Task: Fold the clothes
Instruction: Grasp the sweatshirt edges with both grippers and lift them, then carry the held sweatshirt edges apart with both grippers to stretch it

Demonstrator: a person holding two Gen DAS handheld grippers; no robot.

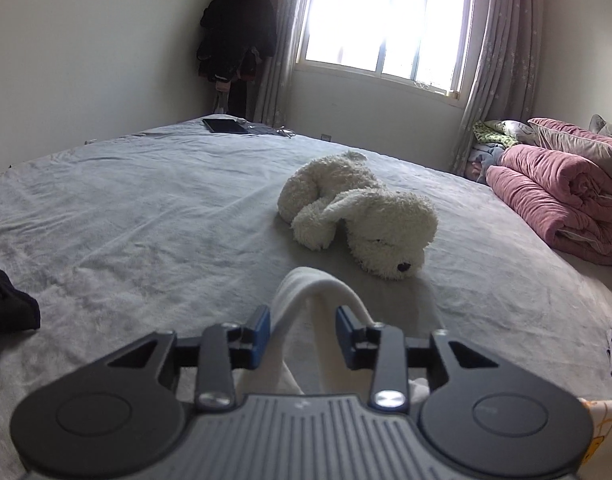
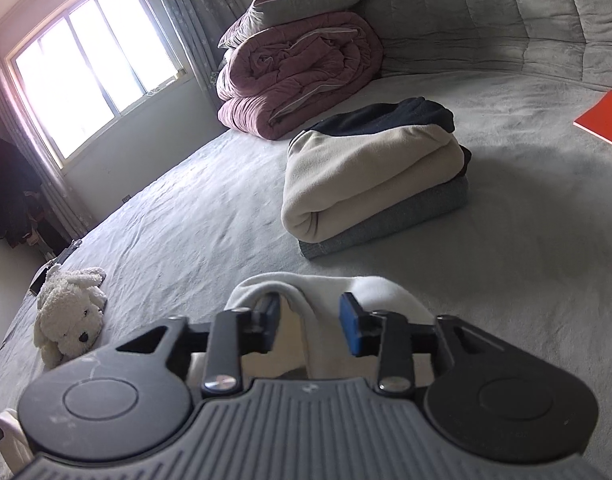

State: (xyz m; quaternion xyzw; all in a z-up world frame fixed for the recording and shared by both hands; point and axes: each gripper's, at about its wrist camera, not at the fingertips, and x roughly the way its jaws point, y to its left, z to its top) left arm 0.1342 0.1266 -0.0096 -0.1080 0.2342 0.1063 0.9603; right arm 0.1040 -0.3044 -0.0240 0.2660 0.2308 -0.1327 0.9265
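A white garment (image 1: pixel 310 292) lies bunched on the grey bed sheet (image 1: pixel 146 208). My left gripper (image 1: pixel 303 332) is over it; its blue pads (image 1: pixel 261 330) stand apart with a fold of the cloth rising between them, not pinched. My right gripper (image 2: pixel 311 326) is also open over the same white garment (image 2: pixel 370 284), whose edge drapes over the left finger (image 2: pixel 271 322). A stack of folded clothes (image 2: pixel 370 176), black over cream over grey, sits ahead of the right gripper.
A white plush dog (image 1: pixel 358 216) lies mid-bed, also in the right wrist view (image 2: pixel 68 320). A rolled pink quilt (image 2: pixel 298 76) and pillow sit by the headboard. A dark garment (image 1: pixel 6 304) lies at left, a tablet (image 1: pixel 226 126) at the far edge, a red book (image 2: pixel 602 118) at right.
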